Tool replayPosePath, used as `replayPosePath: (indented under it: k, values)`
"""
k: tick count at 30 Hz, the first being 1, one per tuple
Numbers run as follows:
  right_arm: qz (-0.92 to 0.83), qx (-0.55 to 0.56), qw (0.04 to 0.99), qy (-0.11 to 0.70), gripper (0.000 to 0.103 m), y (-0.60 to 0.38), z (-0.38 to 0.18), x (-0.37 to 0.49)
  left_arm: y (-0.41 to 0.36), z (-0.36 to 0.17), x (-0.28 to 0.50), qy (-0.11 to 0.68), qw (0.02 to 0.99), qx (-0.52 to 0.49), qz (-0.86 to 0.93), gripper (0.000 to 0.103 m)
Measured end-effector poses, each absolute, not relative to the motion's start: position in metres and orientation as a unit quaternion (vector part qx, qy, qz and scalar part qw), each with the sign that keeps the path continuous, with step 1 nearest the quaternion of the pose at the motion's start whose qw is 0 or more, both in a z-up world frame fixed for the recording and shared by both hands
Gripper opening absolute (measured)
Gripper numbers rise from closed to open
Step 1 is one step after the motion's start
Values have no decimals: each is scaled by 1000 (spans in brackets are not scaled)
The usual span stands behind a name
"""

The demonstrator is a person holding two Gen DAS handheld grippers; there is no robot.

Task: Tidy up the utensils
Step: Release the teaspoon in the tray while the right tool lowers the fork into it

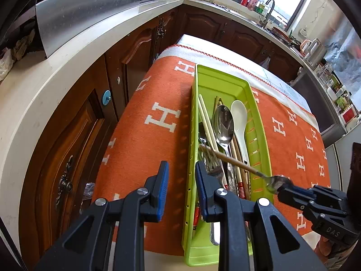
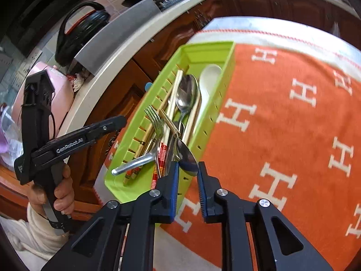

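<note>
Kitchen setting, with dark wooden cabinets (image 1: 74, 149) running under a pale countertop (image 1: 27, 94), and a table covered by an orange blanket (image 1: 149, 135) with white H letters. One lime-green tray (image 1: 259, 122) is laid lengthwise on that blanket, and pretty much all the cutlery is piled inside it. Counted up: one big metal spoon (image 1: 223, 124), one white ceramic spoon (image 1: 239, 115) just beside it, one fork (image 2: 155, 117) with its handle lying flat near the tray's close end, and several chopsticks (image 1: 206, 117), some pale and some with red-striped ends; an exact chopstick count can't be made because they overlap. One more small spoon with a wooden handle (image 1: 230, 160) is laid diagonally across the pile, its bowl out over the tray's right rim. That bowl is seen right between the pads of the right gripper (image 2: 188, 169), whose jaws are only narrowly parted; whether it's actually pinched or just loose in there can't be told. The left gripper (image 1: 181, 174) is hung over the tray's left edge, jaws slightly apart, nothing held. A hand (image 2: 61, 189) is seen wrapped around its handle.
</note>
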State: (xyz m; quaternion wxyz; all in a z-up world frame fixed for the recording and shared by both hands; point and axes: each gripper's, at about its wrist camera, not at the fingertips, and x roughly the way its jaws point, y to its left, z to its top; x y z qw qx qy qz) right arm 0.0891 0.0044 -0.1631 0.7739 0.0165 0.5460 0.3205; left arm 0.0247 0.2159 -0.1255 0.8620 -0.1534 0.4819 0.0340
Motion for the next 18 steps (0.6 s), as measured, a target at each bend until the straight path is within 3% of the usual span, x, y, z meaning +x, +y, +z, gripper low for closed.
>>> replayPosePath:
  k: [3,7,18]
  values:
    - [321,1,797,512,16,8,-149,85,215,-126,24,483,862,-153,32,22]
    - [325,-21,812,485,1,15,-138,83,214,-127,24,485,861,-151,30,22]
    - [345,-115,793,489,5,64,-151,95,214,-126,24,485,861,-151,30,22]
